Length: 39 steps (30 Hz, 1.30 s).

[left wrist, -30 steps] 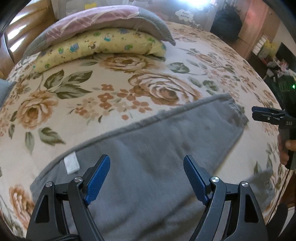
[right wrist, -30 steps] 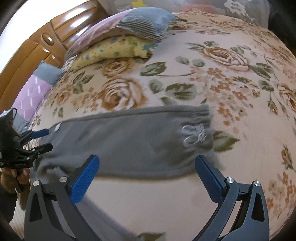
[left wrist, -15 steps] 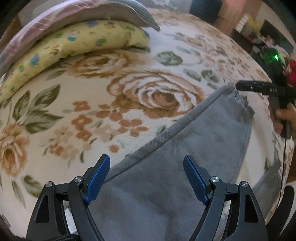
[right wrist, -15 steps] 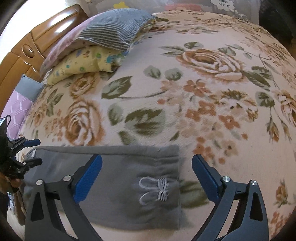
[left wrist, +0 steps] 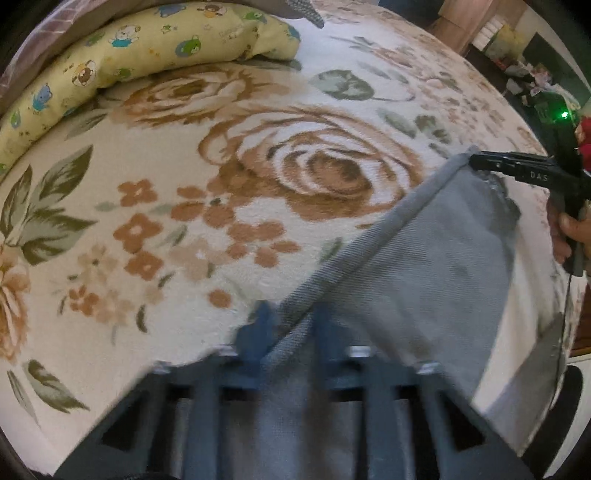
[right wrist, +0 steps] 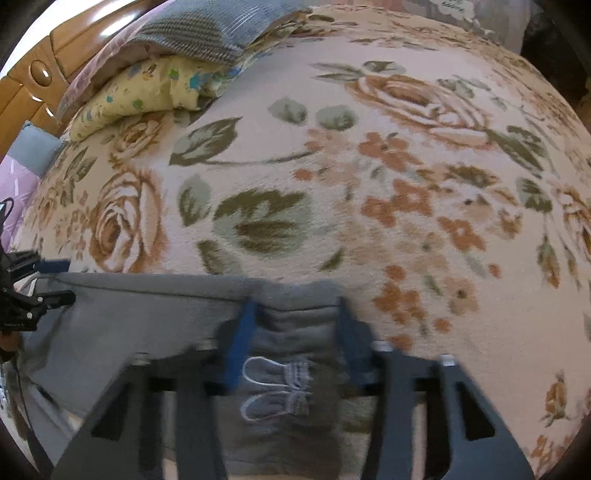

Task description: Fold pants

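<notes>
Both grippers' jaws closing on pants [left wrist: 424, 266] edge, blanket [left wrist: 184, 258] beyond.

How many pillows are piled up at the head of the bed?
2 that I can see: a yellow pillow with little animal prints lying on the bedspread, and a grey striped pillow stacked on it. More may be hidden behind.

**Left wrist view: both grippers at the pants' edge**

Left gripper [left wrist: 291, 325] blurred, jaws closing with the folded edge of the grey pants [left wrist: 424, 266] between them. Pants lie on the floral bed cover [left wrist: 184, 229]. Right gripper [left wrist: 476, 162] at the far corner of the pants, a hand [left wrist: 567, 232] on its handle. Yellow printed pillow [left wrist: 140, 48] at upper left.
</notes>
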{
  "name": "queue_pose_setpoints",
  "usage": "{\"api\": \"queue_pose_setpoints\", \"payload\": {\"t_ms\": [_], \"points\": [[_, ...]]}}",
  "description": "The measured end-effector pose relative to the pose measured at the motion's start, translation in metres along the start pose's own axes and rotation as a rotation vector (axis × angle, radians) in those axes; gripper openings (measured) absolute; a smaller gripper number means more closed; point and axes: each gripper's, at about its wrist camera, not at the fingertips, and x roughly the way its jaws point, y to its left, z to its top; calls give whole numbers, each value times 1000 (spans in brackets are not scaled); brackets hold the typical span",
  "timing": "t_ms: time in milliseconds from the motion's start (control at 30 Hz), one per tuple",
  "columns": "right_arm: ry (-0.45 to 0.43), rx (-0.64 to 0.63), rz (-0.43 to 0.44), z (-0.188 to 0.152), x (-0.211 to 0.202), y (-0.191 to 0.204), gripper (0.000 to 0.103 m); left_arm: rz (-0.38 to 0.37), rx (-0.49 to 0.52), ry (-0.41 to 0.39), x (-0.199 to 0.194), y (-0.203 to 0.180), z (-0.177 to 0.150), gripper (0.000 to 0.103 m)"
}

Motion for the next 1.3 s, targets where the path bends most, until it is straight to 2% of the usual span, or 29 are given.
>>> {"api": "queue_pose_setpoints", "payload": {"t_ms": [33, 67, 133, 333, 467, 533, 633, 767, 833, 900, 967, 1000, 1100, 1267, 1300], "points": [[-12, 16, 20, -1, -5, -4, 12, 5, 11, -8, -2, -2, -1, 10], [-26, 30, 36, -3, -12, -7, 8, 2, 19, -15, -8, -3, -7, 9], [-40, 37, 60, -6, -22, -8, 8, -15, 27, -23, -15, -8, -12, 9], [-79, -9, 60, -19, -57, 6, 7, -66, 23, -76, -51, -26, -33, 8], [-113, -19, 79, -41, -89, 9, 7, -100, 18, -112, -76, -41, -48, 4], [-118, -17, 93, -51, -100, 8, 7, -142, 5, -134, -88, -47, -58, 4], [-114, -16, 119, -70, -116, 9, 7, -165, 20, -141, -99, -61, -71, 4], [-94, -57, 110, -96, -126, 18, 7, -100, 79, -140, -95, -79, -72, 4], [-86, -55, 118, -105, -129, 19, 7, -49, 114, -154, -94, -79, -69, 10], [-86, -50, 123, -112, -131, 20, 7, 22, 202, -145, -87, -85, -60, 25], [-85, -45, 131, -116, -133, 21, 7, 73, 264, -141, -83, -88, -52, 55], [-85, -44, 134, -118, -134, 22, 7, 84, 315, -139, -78, -90, -44, 59], [-84, -35, 145, -120, -134, 21, 7, 103, 397, -111, -63, -85, -28, 60], [-81, -39, 153, -123, -137, 23, 7, 78, 490, -11, -30, -76, -8, 61], [-80, -39, 156, -124, -138, 24, 7, 49, 511, 11, -27, -76, -8, 60]]}}
